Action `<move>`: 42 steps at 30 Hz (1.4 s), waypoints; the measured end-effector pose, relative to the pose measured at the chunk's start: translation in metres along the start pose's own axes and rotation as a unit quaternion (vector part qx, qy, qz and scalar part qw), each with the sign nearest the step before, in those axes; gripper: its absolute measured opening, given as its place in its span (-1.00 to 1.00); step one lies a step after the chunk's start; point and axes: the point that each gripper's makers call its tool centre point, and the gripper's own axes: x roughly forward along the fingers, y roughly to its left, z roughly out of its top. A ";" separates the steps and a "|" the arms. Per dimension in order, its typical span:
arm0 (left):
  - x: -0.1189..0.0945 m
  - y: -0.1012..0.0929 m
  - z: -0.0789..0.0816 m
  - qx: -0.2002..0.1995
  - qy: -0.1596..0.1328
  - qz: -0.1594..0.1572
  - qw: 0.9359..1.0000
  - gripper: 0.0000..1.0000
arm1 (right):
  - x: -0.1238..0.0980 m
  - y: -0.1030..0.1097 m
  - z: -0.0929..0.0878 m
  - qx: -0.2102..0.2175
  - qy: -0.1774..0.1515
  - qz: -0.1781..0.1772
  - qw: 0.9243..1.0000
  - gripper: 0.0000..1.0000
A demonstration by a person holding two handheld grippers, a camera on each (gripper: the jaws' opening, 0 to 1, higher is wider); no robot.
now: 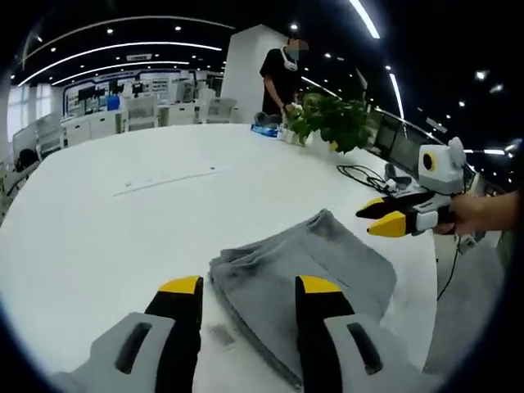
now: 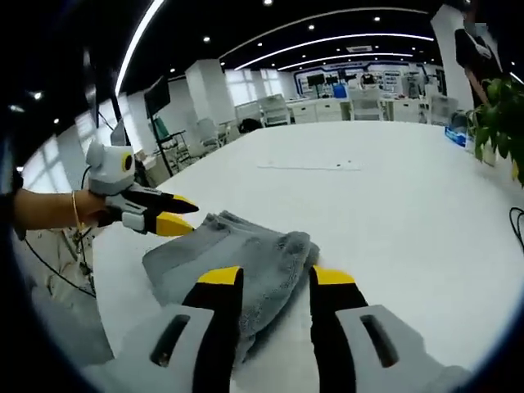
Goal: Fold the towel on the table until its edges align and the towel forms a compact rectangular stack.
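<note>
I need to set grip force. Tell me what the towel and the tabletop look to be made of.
Towel: grey, soft looped or terry-like cloth by its fuzzy, matte surface and limp folds; the exact fibre is unclear.
Table: smooth white hard top, probably laminate or painted board, with a faint sheen.

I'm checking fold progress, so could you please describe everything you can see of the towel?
The towel is grey, soft and terry-like, lying on the white table already folded into a thick, roughly rectangular stack of layers. Its edges are uneven, with one rumpled corner sticking out. The left gripper and right gripper both hang open beside it; neither grips it.
</note>
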 end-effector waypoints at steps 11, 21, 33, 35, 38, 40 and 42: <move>-0.072 -0.044 -0.023 0.009 -0.012 0.000 1.000 0.11 | -0.081 0.042 -0.024 -0.009 -0.007 -0.005 1.000 -0.03; -0.096 -0.059 -0.023 0.022 -0.026 0.005 0.999 0.16 | -0.097 0.071 -0.041 -0.014 0.002 -0.013 1.000 0.13; -0.105 -0.072 -0.029 0.034 -0.025 -0.010 0.999 0.31 | -0.117 0.087 -0.057 -0.017 0.004 -0.032 0.999 0.30; -0.107 -0.076 -0.033 0.037 -0.023 -0.014 0.999 0.31 | -0.121 0.089 -0.060 -0.015 0.005 -0.034 0.999 0.30; -0.111 -0.081 -0.038 0.034 -0.022 -0.017 0.999 0.31 | -0.123 0.091 -0.066 -0.013 0.010 -0.034 0.999 0.30; -0.113 -0.083 -0.041 0.031 -0.022 -0.017 0.999 0.32 | -0.124 0.092 -0.068 -0.011 0.013 -0.034 0.999 0.31; -0.114 -0.083 -0.043 0.031 -0.022 -0.016 0.999 0.32 | -0.126 0.093 -0.069 -0.010 0.013 -0.033 0.999 0.32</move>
